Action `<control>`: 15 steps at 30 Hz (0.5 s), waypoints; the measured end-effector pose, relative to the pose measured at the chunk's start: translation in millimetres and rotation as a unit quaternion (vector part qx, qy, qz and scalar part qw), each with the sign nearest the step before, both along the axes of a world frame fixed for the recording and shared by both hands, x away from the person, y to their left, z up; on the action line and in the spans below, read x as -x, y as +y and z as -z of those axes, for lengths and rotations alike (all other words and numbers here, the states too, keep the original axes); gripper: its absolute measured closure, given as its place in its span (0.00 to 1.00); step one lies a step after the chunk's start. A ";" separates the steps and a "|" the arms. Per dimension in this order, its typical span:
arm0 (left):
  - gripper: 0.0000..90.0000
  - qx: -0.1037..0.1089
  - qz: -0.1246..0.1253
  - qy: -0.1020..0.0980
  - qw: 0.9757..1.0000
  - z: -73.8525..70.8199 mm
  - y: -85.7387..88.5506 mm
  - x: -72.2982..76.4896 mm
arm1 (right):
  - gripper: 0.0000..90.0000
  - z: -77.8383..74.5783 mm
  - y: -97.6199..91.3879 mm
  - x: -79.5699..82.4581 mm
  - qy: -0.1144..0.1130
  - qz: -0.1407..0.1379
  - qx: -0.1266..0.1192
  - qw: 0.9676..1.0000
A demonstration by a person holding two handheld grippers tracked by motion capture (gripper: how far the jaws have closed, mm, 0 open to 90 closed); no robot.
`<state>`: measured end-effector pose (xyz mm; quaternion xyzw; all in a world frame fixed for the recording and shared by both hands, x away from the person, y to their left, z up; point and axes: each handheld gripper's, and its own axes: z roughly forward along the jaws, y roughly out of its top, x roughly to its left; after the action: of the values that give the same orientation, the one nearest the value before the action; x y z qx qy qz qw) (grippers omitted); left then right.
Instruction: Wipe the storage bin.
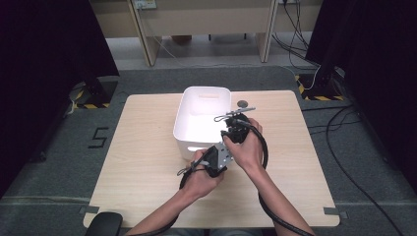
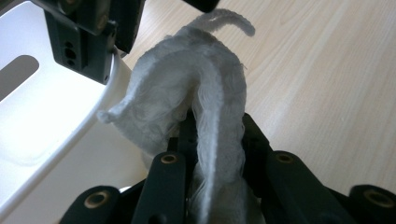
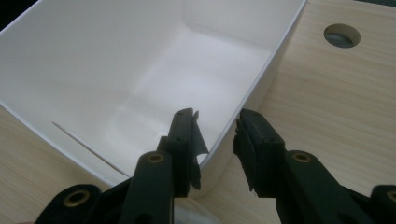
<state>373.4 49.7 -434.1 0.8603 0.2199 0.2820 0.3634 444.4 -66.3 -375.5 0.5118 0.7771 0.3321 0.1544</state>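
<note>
Holding: left gripper point(image 2: 212, 154) clamped on crumpled white cloth point(image 2: 187, 93); right gripper point(image 3: 217, 135), jaws apart, straddling rectangular white plastic bin point(image 3: 140, 70) rim. Advised: centre cloth above bin before release.

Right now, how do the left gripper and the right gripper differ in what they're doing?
The left gripper is shut on a white cloth; the right gripper stands open with nothing pinched. The left gripper is beside the white bin, over the table, while the right gripper's jaws straddle the bin's rim. Both are black, two-jawed, hand-held, and close together at the bin's near corner.
</note>
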 end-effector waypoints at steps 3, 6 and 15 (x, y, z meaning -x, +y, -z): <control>0.84 -0.001 0.002 -0.001 1.000 -1.2 1.9 1.6 | 0.74 0.2 -0.4 -0.3 0.000 -0.002 -0.001 1.000; 0.84 0.002 0.004 -0.001 1.000 -2.7 4.3 3.9 | 0.73 0.6 -0.6 -0.8 0.000 -0.002 -0.002 1.000; 0.84 0.008 0.009 0.015 1.000 -3.4 22.0 14.3 | 0.69 0.7 -0.9 -1.6 0.000 -0.002 -0.003 1.000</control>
<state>359.1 71.8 -430.7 0.8633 0.2199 0.2643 0.3695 446.0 -67.2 -376.2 0.5109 0.7770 0.3348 0.1523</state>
